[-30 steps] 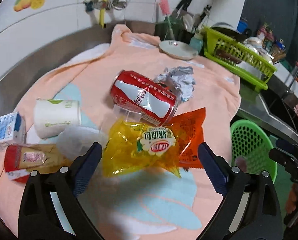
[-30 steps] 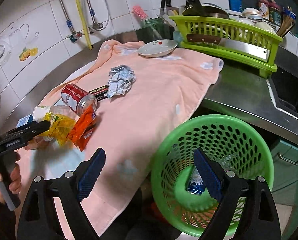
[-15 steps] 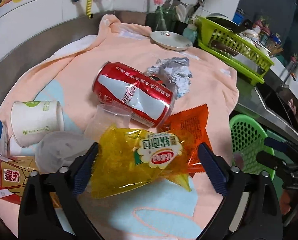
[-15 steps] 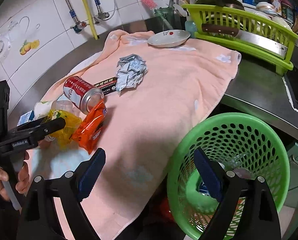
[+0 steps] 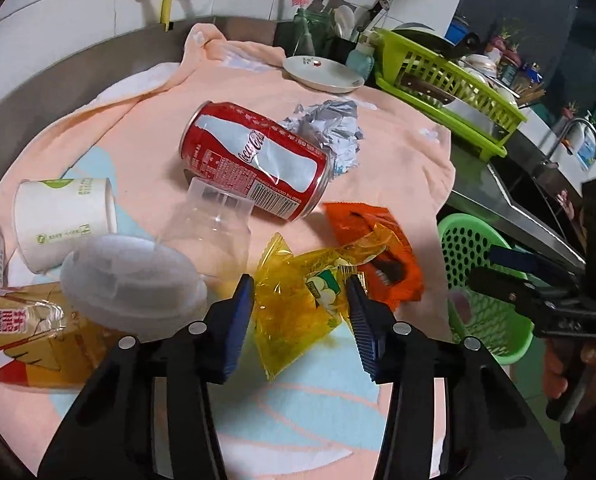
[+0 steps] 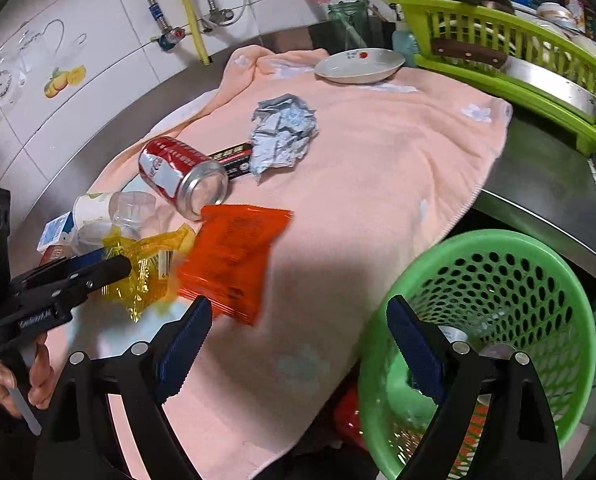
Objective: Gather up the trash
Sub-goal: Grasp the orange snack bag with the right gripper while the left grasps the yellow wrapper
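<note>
- Between our left gripper's (image 5: 299, 300) pads sits the yellow wrapper (image 5: 298, 304), crumpled on the peach towel (image 5: 397, 160) near its front edge; the jaws have narrowed around it, but we cannot tell whether both pads are touching the film.
- We judge the wrapper very light, thin and slick, so it should crush flat and may slide out of a loose pinch; the bunched middle looks like the best place to hold.
- Just beside it, and partly under its right corner, lies the orange wrapper (image 6: 234, 256), equally flimsy by the look of it, and it may drag along.
- Behind them the red can (image 5: 254, 164) lies on its side, stiff and round, likely to roll if nudged.
- Our right gripper (image 6: 294, 344) hangs spread wide and empty over the towel's edge, next to the green basket (image 6: 537, 264) standing below the counter.
</note>
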